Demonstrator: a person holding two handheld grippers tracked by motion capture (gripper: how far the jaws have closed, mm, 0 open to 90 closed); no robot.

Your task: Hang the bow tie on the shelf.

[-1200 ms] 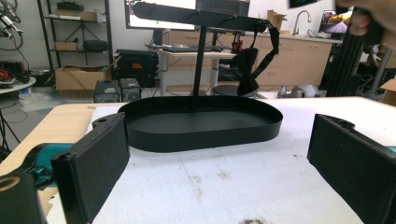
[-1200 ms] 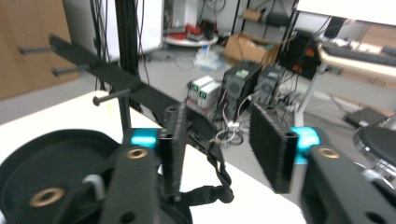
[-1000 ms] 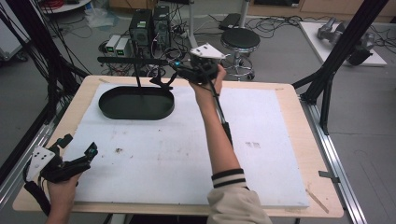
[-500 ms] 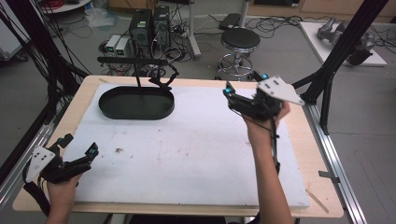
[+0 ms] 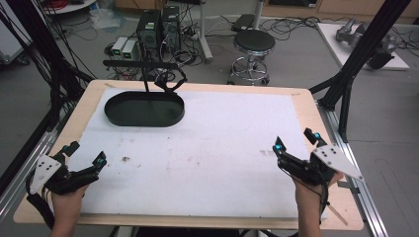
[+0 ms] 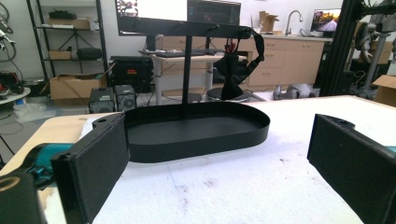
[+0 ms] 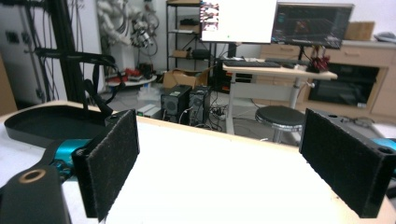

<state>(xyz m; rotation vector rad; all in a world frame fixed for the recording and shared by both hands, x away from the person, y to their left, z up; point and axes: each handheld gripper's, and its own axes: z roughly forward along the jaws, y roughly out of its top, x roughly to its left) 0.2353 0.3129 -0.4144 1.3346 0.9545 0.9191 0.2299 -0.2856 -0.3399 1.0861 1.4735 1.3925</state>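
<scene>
High view, left claw (image 5: pixel 85 154) wide open and empty, right claw (image 5: pixel 294 140) wide open, holding nothing.

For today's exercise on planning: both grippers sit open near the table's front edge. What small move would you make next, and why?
Probably hold both in place. The left gripper and right gripper are open and empty over the white mat, and the black strap already hangs from the stand's crossbar above the black oval tray.
</scene>
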